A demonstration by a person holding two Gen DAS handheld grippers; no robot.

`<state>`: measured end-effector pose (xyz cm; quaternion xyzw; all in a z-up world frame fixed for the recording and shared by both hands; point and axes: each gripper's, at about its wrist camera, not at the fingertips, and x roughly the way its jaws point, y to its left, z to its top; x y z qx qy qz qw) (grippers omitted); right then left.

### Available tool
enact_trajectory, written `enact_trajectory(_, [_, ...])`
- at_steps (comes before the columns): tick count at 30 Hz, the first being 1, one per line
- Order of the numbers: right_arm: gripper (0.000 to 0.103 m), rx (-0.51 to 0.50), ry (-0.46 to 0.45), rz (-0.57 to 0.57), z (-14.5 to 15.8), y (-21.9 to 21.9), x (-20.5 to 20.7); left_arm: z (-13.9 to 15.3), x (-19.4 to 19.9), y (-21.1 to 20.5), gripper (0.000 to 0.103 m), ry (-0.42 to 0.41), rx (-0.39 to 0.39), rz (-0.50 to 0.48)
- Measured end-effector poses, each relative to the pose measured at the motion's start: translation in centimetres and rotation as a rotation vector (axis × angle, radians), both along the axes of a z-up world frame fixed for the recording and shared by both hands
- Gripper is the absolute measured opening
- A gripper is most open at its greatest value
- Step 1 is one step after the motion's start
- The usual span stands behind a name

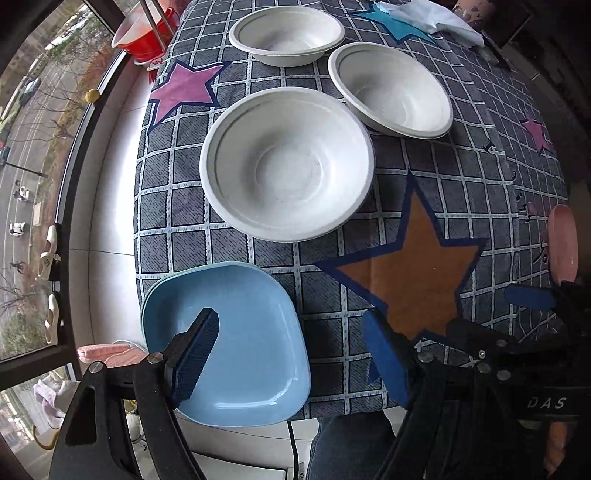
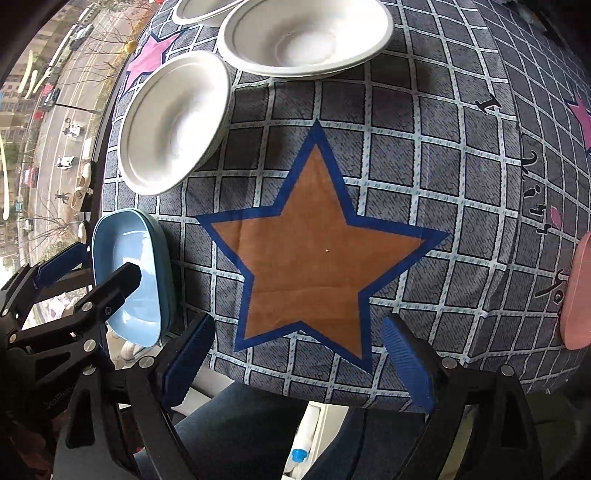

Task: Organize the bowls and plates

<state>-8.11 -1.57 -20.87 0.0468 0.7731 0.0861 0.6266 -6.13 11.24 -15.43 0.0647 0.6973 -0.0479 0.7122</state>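
Three white bowls stand on the checked cloth: a near one, one at the right, one at the back. A stack of blue square plates sits at the table's near left corner. My left gripper is open, its left finger above the top blue plate, nothing between the jaws. My right gripper is open and empty over the near table edge, by the orange star. The blue plates and two of the white bowls show in the right wrist view.
A pink plate lies at the table's right edge, also in the right wrist view. A red container stands on the window sill at the back left. A white cloth lies at the back right. My right gripper shows at right.
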Motion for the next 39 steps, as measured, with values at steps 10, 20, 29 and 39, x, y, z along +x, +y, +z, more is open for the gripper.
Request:
enact_trajectory(10, [0.093, -0.045, -0.033, -0.249, 1.3, -16.0, -1.5, -1.0, 0.2, -15.6, 0.083, 0.040, -0.039, -0.215])
enact_trajectory(20, [0.103, -0.134, -0.058, -0.369, 2.8, -32.5, -2.3, -2.2, -0.7, -28.7, 0.083, 0.074, -0.083, -0.300])
enact_trajectory(29, [0.103, -0.229, -0.045, -0.359, 2.3, -39.8, -2.7, -4.3, -1.2, -34.5, 0.083, 0.109, -0.052, -0.240])
enact_trajectory(39, [0.103, -0.305, -0.038, -0.262, 1.3, -43.1, -2.5, -7.6, -1.1, -37.8, 0.083, 0.090, -0.012, -0.186])
